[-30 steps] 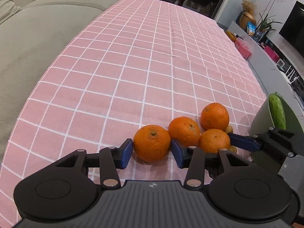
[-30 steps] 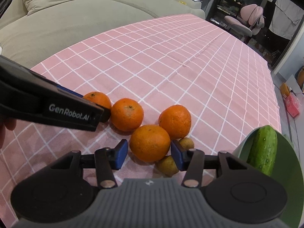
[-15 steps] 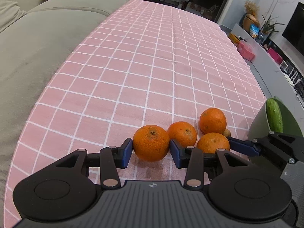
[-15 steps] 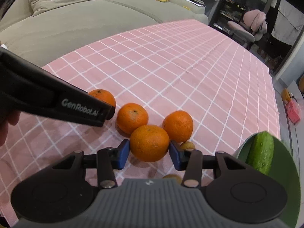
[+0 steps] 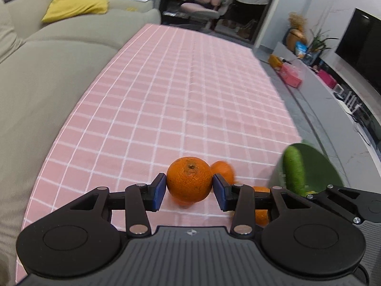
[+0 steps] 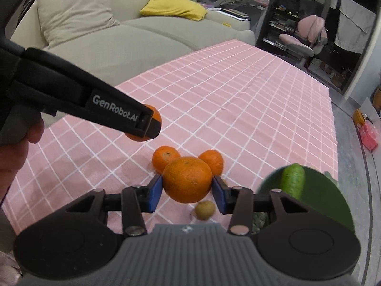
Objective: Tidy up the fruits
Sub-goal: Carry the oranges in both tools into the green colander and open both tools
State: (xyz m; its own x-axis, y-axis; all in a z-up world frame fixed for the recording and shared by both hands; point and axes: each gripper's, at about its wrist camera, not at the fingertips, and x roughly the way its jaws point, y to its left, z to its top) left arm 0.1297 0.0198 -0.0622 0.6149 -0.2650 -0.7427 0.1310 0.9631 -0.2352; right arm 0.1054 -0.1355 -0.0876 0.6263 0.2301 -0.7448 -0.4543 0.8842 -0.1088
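Between the blue pads of the left hand-held gripper (image 5: 189, 191) sits an orange (image 5: 189, 182), stem end up, pinched on both flanks and clear of the pink checked cloth on the bench (image 5: 166, 109); its shadow lies on the cloth just beneath. And the right hand-held gripper (image 6: 187, 191) has one too: a second orange (image 6: 187, 179), bigger in frame, clamped firmly between its pads and lifted off the cloth.

Beyond the right hand-held gripper's load, two more oranges rest on the bench, one behind to the left (image 6: 165, 157), one behind to the right (image 6: 212, 160), both partly hidden by the held fruit. Just below the held orange, close to the right pad, a small brownish-green fruit (image 6: 204, 210) lies on the cloth; what kind it is, hard to say. Off to the right of both hand-held grippers stands a green bowl (image 6: 333, 197) with a cucumber (image 6: 292, 180) leaning up inside it.

From the right wrist view, the left hand-held gripper's black body crosses the upper left, a person's hand (image 6: 14, 157) wrapped around its grip, with its orange peeking out past the tip. A beige sofa (image 5: 47, 71) runs alongside the bench, to the left.
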